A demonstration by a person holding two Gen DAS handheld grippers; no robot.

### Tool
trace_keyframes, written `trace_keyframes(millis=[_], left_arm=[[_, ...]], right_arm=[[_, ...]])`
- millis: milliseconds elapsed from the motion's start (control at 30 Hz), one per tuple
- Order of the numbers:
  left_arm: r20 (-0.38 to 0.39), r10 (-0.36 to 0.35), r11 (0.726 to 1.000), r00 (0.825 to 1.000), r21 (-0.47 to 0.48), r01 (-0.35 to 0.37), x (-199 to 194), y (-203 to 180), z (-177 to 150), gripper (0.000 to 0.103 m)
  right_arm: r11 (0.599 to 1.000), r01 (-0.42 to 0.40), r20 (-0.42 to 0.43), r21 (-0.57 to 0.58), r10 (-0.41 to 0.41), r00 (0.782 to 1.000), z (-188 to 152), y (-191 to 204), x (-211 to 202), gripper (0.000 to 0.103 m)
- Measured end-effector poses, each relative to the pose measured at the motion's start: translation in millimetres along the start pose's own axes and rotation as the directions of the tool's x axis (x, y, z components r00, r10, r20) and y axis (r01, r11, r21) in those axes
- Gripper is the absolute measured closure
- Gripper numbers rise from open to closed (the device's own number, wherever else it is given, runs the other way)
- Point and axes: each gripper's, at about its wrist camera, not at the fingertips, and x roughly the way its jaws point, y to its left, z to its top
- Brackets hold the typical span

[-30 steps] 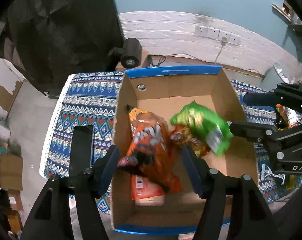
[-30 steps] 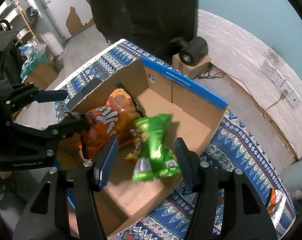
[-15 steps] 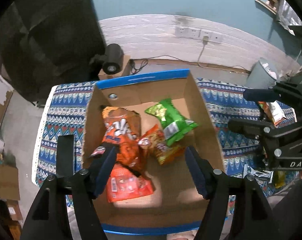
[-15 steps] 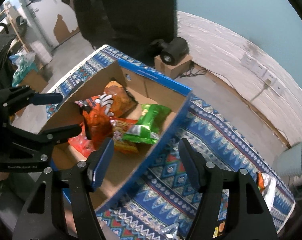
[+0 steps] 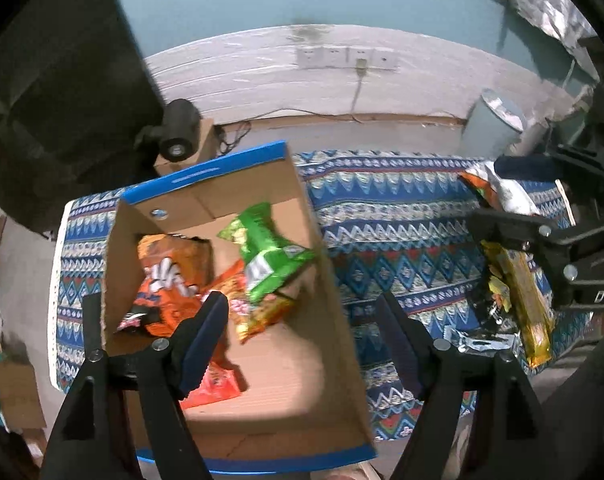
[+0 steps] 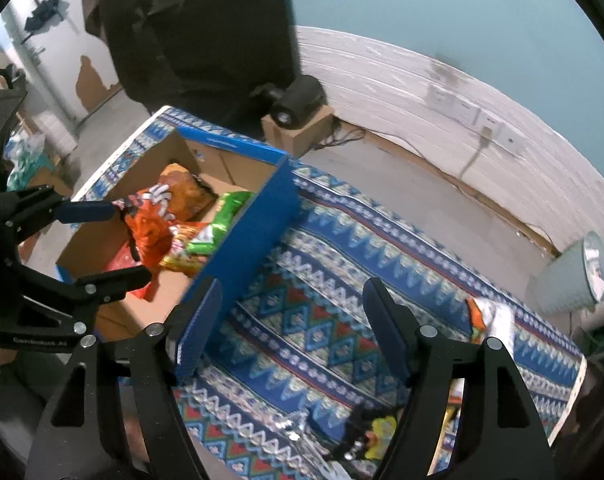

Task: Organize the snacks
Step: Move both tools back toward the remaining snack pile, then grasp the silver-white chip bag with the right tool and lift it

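Note:
A cardboard box with a blue rim (image 5: pixel 338 320) (image 6: pixel 257 220) stands on the patterned cloth. Inside lie an orange chip bag (image 5: pixel 169 276) (image 6: pixel 149 220), a green snack bag (image 5: pixel 269 256) (image 6: pixel 221 216), a yellow-red packet (image 5: pixel 257 312) and a red packet (image 5: pixel 213 388). My left gripper (image 5: pixel 302 336) is open and empty above the box's right wall. My right gripper (image 6: pixel 291 320) is open and empty over the cloth right of the box. Loose snacks lie at the right: a long yellow packet (image 5: pixel 522 300), a white-orange bag (image 5: pixel 498 192) (image 6: pixel 490 316) and dark wrappers (image 5: pixel 482 320) (image 6: pixel 366 432).
The blue patterned cloth (image 5: pixel 386 220) (image 6: pixel 322 280) covers the table. A black lamp on a small carton (image 5: pixel 177 136) (image 6: pixel 297 100) and a grey bin (image 5: pixel 494 124) (image 6: pixel 570 280) stand on the floor behind. Wall sockets (image 5: pixel 346 58) are on the white wall.
Both grippers have swung right, away from the box centre. The green bag, dropped a second ago, now lies still in the box. The right gripper has moved from over the box to over the cloth.

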Motion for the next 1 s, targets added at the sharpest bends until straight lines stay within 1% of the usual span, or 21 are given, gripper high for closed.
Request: trace_keyframes(millis=[267, 433, 600, 800, 1000], left_arm=[[-0.03, -0.025, 0.997, 0.999, 0.076, 0.028, 8.0, -45.4, 7.2, 0.026], [-0.048, -0.039, 0.994, 0.998, 0.101, 0.044, 15.1, -68.0, 16.9, 0.026], [-0.07, -0.057, 0.991, 0.996, 0.117, 0.065, 25.4, -89.6, 28.2, 0.025], [-0.093, -0.066, 0.988, 0.993, 0.134, 0.079, 42.2, -113.2, 41.9, 0.025], [-0.107, -0.063, 0.989, 0.992, 0.126, 0.077, 60.2, -127.0, 58.2, 0.025]], right_arm=[[0.997, 0.037, 0.008, 0.075, -0.038, 0.999, -23.0, -41.2, -20.8, 0.03], [0.99, 0.071, 0.005, 0.124, -0.072, 0.997, -36.8, -71.6, -30.5, 0.029], [0.974, 0.101, -0.01, 0.201, -0.101, 0.995, -55.7, -110.6, -37.7, 0.029], [0.953, 0.14, -0.045, 0.268, -0.132, 0.99, -73.6, -149.2, -35.9, 0.029], [0.938, 0.159, -0.086, 0.308, -0.139, 0.987, -80.5, -174.3, -20.1, 0.029]])
